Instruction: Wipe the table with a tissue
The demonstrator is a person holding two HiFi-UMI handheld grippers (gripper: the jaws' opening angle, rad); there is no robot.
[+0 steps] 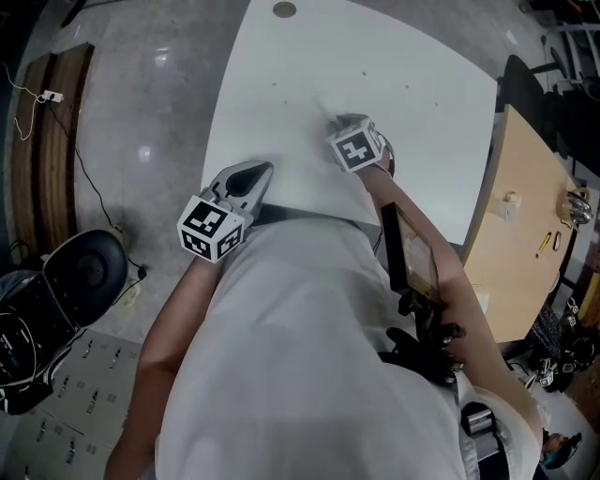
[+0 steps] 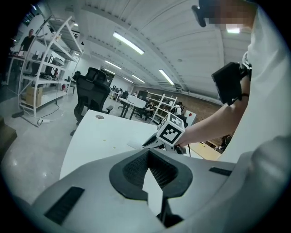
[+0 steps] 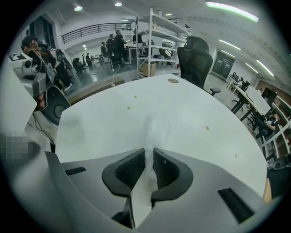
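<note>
My right gripper (image 3: 149,152) points steeply down at the white table (image 3: 182,104) and is shut on a white tissue (image 3: 154,129). The tissue's free end lies pressed on the tabletop just ahead of the jaws. In the head view this gripper (image 1: 337,124) is near the table's middle, under its marker cube, with the tissue (image 1: 330,116) at its tip. My left gripper (image 1: 263,172) hovers at the table's near edge, jaws together, nothing between them. The left gripper view shows its pads (image 2: 136,168) meeting, with the right gripper's cube (image 2: 172,129) and the tissue (image 2: 136,144) beyond. Small yellowish specks (image 3: 128,108) dot the table.
A round cable hole (image 1: 284,9) sits near the table's far edge. A black office chair (image 3: 195,54) stands behind it. A wooden table (image 1: 525,225) with small items adjoins on the right. A black round device (image 1: 89,267) and cables lie on the floor at left.
</note>
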